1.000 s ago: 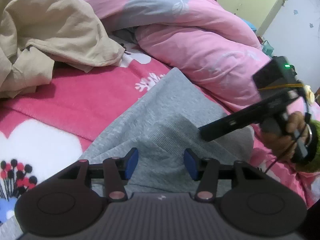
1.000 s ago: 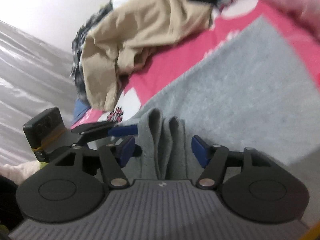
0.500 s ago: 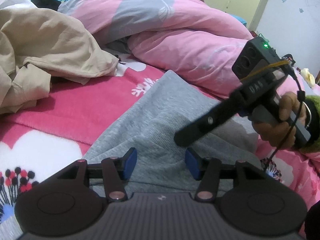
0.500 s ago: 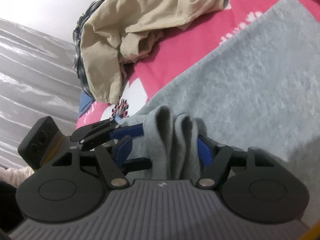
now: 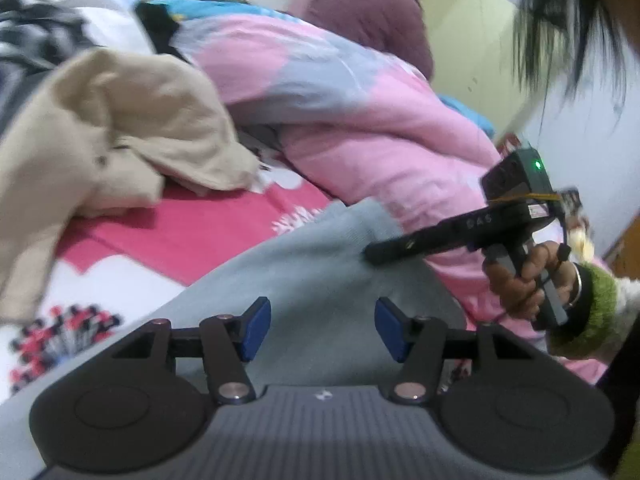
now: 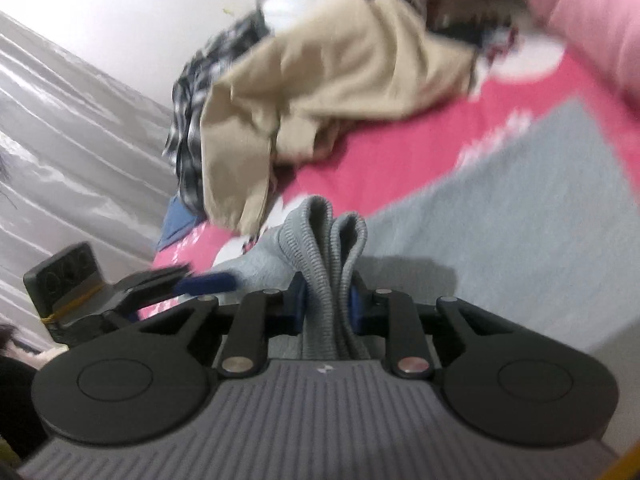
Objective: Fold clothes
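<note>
Pinching: the right gripper [image 6: 326,300] has its blue pads pressed onto a bunched, doubled ribbed edge of the grey knit garment [image 6: 500,216], which stands up in two loops between the fingers.
Left gripper: the left gripper [image 5: 322,326] hovers over the near part of the same garment with its fingers spread and nothing between them.
Garment position: it lies spread on the pink floral blanket [image 5: 192,224], its far corner reaching toward the pink quilt [image 5: 360,128]; the near end runs under both grippers.
Progress: judged from how the cloth lies, most of it is flat in a single layer with only one edge gathered and raised, so a fold looks underway rather than finished; no neat folded stack shows anywhere.
Left to do: the beige garment [image 5: 108,136] sits crumpled at far left, with a dark checked piece [image 6: 188,128] behind it, both unfolded.
Hard to make out: both views are blurred; which part of the garment (hem, cuff or waistband) is gripped cannot be told.
Cut off: the garment's near edge is hidden by the gripper bodies, and its right side lies behind the right gripper and the hand [image 5: 532,276].
</note>
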Action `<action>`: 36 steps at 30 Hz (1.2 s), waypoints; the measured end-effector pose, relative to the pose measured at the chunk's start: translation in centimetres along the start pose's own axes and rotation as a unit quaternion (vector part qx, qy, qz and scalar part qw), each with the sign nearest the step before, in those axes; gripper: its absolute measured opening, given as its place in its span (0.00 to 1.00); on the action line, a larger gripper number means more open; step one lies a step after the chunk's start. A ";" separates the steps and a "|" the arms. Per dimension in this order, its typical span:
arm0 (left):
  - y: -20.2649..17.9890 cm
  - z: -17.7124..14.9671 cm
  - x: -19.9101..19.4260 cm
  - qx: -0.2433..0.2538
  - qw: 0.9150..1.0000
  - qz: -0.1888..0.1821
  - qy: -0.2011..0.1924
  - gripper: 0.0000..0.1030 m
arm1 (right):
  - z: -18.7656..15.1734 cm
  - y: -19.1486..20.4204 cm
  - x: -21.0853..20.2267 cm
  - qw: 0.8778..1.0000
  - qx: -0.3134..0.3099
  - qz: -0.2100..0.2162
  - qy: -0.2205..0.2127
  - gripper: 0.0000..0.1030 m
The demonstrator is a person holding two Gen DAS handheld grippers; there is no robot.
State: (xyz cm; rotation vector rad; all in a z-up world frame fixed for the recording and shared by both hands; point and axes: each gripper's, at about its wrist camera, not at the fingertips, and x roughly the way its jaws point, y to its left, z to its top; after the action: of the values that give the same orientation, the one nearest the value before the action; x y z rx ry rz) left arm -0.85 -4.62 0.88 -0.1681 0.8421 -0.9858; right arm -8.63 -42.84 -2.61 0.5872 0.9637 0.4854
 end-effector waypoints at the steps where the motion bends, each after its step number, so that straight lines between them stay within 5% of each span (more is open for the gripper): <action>1: 0.4 0.0 -0.7 -0.010 1.000 0.007 -0.001 0.57 | 1.0 -0.3 -0.9 1.000 -0.008 -0.013 -0.008 0.18; 6: 3.0 -1.4 -2.0 -0.051 0.997 0.055 0.015 0.56 | 3.3 -3.5 -2.9 0.996 -0.020 -0.083 -0.009 0.18; 10: 5.1 -2.9 -1.8 -0.083 0.992 0.091 0.040 0.55 | 3.7 -5.8 -2.8 0.996 0.016 -0.087 0.010 0.18; 19: 5.4 -4.0 0.3 -0.032 0.991 0.114 0.066 0.55 | 3.9 -6.9 -3.8 0.991 -0.029 -0.133 0.010 0.19; 24: 5.2 -4.2 0.7 -0.001 0.990 0.120 0.076 0.55 | 2.4 -9.1 -1.3 0.981 -0.063 -0.183 0.011 0.41; 29: 5.5 -3.5 -0.6 -0.007 0.988 0.137 0.066 0.55 | 1.7 -6.7 -3.9 0.966 -0.088 -0.242 -0.005 0.45; 33: 5.3 -3.4 -4.0 -0.016 0.987 0.159 0.025 0.55 | 0.5 -2.4 -7.4 0.940 -0.146 -0.300 -0.069 0.45; 36: 4.7 -4.1 -7.1 -0.025 0.985 0.170 0.002 0.55 | -1.5 1.8 -8.8 0.936 -0.198 -0.277 -0.086 0.44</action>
State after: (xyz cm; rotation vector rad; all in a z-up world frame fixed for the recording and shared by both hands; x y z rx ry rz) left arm -2.52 4.59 -0.23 -0.0612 0.8654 -0.6456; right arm -14.40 -46.61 3.27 -0.0191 0.7894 0.1081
